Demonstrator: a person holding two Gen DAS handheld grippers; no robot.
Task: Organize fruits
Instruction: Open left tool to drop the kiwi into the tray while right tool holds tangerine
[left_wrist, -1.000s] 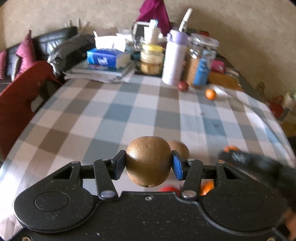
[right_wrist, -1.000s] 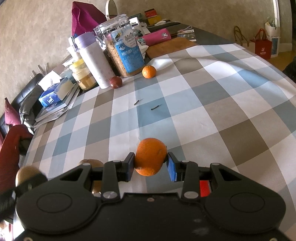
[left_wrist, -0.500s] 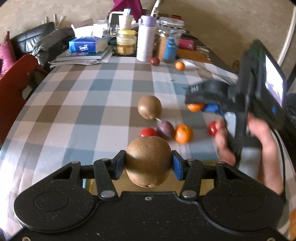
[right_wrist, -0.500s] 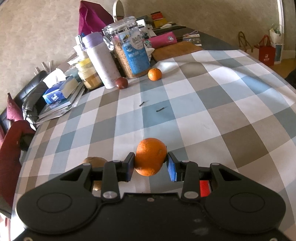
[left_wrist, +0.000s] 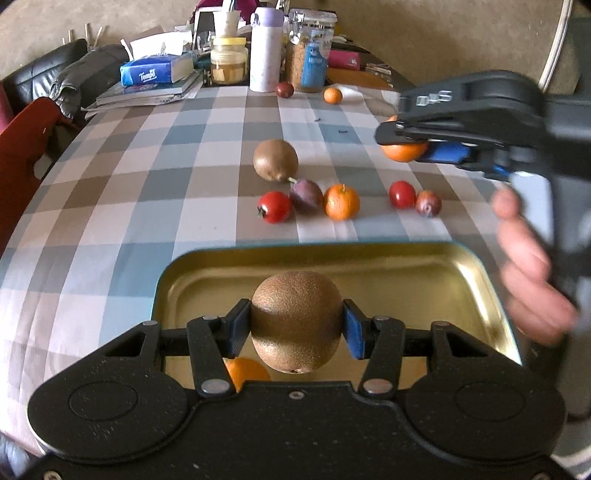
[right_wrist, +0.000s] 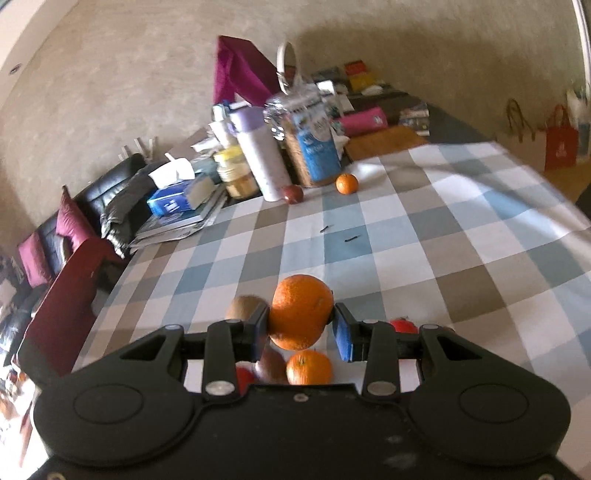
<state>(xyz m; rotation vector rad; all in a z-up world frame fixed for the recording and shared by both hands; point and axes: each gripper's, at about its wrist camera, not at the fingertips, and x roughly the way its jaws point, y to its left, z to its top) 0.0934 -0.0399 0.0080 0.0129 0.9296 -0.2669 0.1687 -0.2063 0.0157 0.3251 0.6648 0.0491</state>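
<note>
My left gripper is shut on a brown kiwi and holds it above a gold tin tray. An orange lies in the tray under the fingers. My right gripper is shut on an orange in the air; it also shows in the left wrist view at the right. On the checked cloth beyond the tray lie a second kiwi, a red tomato, a plum, an orange, another tomato and a dark plum.
At the table's far end stand a white bottle, a glass jar, a honey jar, a tissue box on books, a small orange and a dark fruit. A red chair stands left.
My left gripper pulled back with the kiwi until it hangs over the tray. My right gripper rose and drew back with its orange, above the loose fruits.
</note>
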